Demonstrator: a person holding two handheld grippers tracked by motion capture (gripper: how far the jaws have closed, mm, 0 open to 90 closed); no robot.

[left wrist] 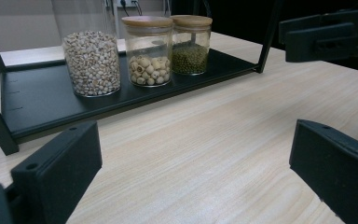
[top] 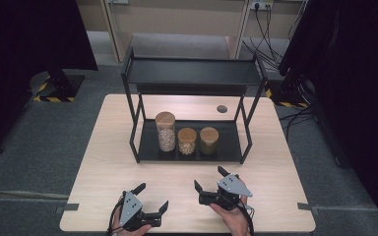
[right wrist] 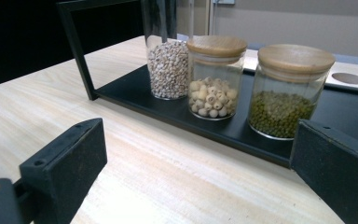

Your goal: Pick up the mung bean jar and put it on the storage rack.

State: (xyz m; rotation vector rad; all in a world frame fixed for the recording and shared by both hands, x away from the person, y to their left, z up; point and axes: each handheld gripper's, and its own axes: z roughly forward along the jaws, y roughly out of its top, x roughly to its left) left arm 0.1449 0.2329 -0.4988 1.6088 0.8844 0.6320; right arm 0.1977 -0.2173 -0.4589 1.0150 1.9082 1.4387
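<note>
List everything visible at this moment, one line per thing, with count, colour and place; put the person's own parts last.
Jars: 3, clear glass with wooden lids, in a row on the rack's bottom shelf; tall left one holds pale grains, middle one round whitish seeds, right one green beans.
Rack: 1, black metal, two shelves, at the table's far middle.
Table: 1, light wood, with a grey round cap near its far edge.
Cables: several, dark, on the floor behind the table at right.
Left gripper: 1, black with grey plate, open, near the table's front edge.
Right gripper: 1, black with grey plate, open, before the rack.
</note>
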